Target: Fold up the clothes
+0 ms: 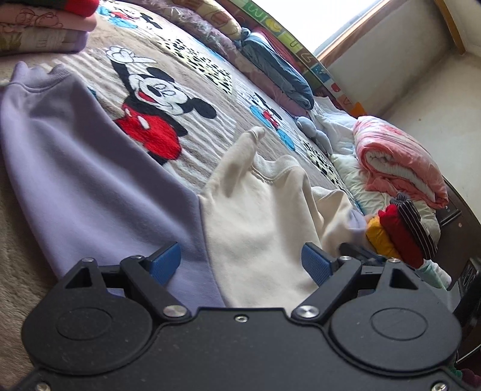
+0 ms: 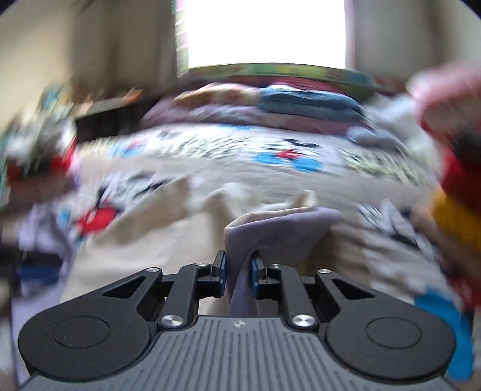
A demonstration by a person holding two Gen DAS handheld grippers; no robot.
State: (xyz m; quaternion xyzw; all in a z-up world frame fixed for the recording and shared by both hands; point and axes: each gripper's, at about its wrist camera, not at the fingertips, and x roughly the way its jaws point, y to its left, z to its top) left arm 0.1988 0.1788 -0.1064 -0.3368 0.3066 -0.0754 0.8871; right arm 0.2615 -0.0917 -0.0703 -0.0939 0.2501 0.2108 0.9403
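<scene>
A lilac and cream sweatshirt point(image 1: 120, 192) lies spread on the cartoon-print blanket point(image 1: 186, 126). Its lilac half is to the left, its cream half point(image 1: 258, 222) to the right. My left gripper point(image 1: 240, 263) hovers just above the seam between the two colours, blue pads wide apart and holding nothing. In the blurred right wrist view my right gripper point(image 2: 239, 270) is shut on a lilac and cream fold of the sweatshirt point(image 2: 279, 228), lifted off the bed. The right gripper's black body point(image 1: 357, 251) peeks in beside the cream half in the left wrist view.
A stack of folded clothes point(image 1: 39, 27) sits at the far left. A rolled pink quilt point(image 1: 396, 162) and a pile of red, yellow and striped garments point(image 1: 399, 231) lie at the right. Pillows and bedding point(image 1: 270, 66) line the far edge under the window.
</scene>
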